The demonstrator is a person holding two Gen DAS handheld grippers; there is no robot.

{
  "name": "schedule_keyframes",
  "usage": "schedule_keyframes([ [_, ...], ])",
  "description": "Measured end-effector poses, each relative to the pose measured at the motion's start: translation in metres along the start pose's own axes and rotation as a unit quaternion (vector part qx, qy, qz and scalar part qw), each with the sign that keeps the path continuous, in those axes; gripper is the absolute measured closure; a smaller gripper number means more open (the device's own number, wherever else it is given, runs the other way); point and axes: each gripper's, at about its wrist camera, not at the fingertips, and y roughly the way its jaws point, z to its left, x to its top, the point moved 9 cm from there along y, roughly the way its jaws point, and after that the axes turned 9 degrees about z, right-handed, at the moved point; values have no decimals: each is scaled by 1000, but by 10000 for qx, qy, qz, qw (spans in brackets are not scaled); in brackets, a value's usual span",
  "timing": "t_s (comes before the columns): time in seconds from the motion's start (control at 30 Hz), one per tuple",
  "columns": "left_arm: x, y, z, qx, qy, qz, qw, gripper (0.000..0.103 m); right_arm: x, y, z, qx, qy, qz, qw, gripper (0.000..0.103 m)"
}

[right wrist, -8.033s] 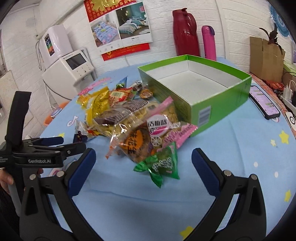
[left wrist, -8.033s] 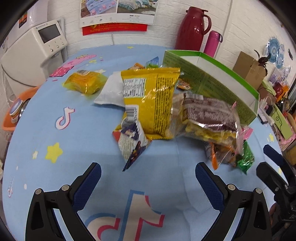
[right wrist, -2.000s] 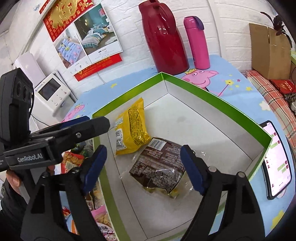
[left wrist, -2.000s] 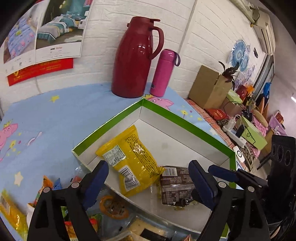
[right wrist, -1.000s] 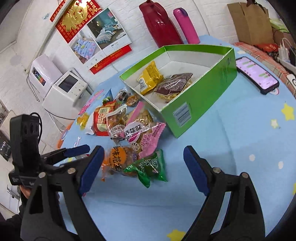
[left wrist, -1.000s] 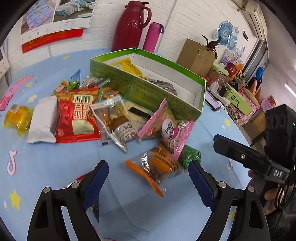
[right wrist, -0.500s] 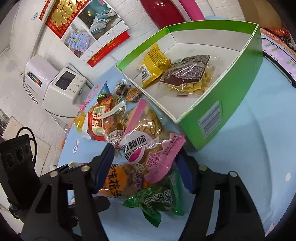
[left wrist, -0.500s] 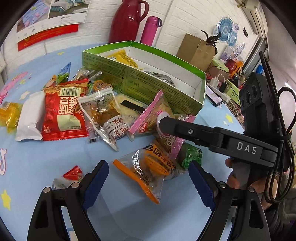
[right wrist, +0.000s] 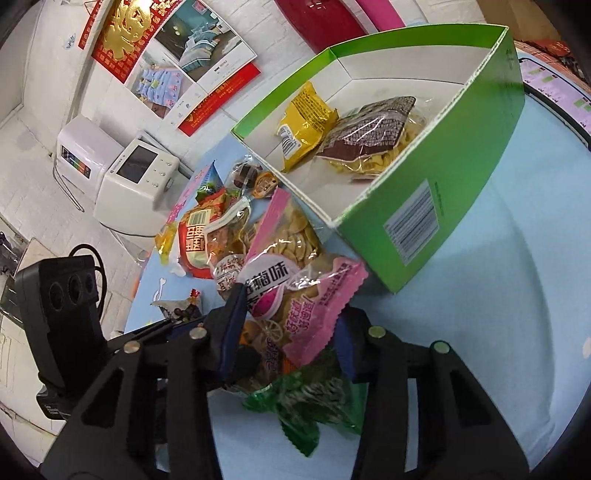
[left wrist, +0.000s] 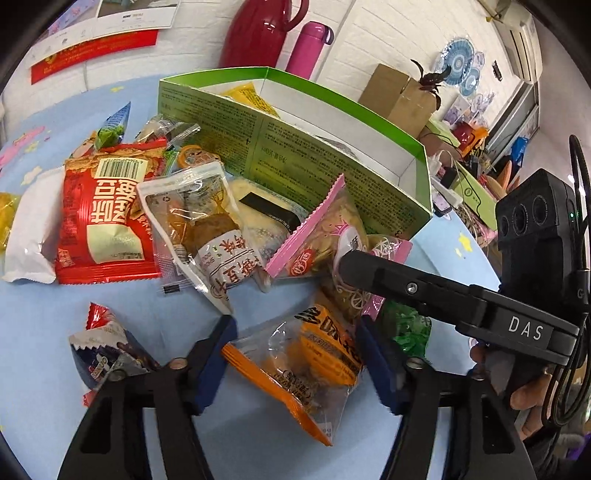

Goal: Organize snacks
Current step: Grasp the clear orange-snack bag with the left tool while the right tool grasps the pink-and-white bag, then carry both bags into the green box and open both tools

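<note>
My left gripper (left wrist: 295,358) is closed onto an orange snack packet (left wrist: 317,365) lying on the blue tablecloth, one finger against each side. The right gripper (right wrist: 288,332) grips a pink snack packet (right wrist: 295,291) beside the green box (right wrist: 461,184); its finger (left wrist: 399,284) crosses the left wrist view over that packet. Inside the box lie a yellow packet (right wrist: 303,114) and a brown packet (right wrist: 369,129). A green packet (right wrist: 310,402) lies under the right gripper.
Loose snacks lie left of the box: a red packet (left wrist: 107,210), a clear packet (left wrist: 207,229), a small torn-looking packet (left wrist: 103,354). A red flask (left wrist: 258,33) and pink bottle (left wrist: 306,48) stand behind the box. A phone (right wrist: 554,88) lies to the right.
Both grippers have dropped from over the box to the snack pile. Each pair of fingers has narrowed, the left onto the orange packet and the right onto the pink one.
</note>
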Motion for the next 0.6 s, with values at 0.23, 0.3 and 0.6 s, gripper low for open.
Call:
schedule_keyframes([
  [0.23,-6,-19,-11,-79,29,-137,9999,65,-2,-36,23,-170,-398,-401,9983,59],
  [0.3,-6,-33,-16,-73,144,-230,9996,65,-1,-50,31,-92,-498,-540,9973,59],
  [0.6,40,-99,-40,58,472,-1049,9933,66,42,-111,34,-461,-664,-1371,9873,59],
])
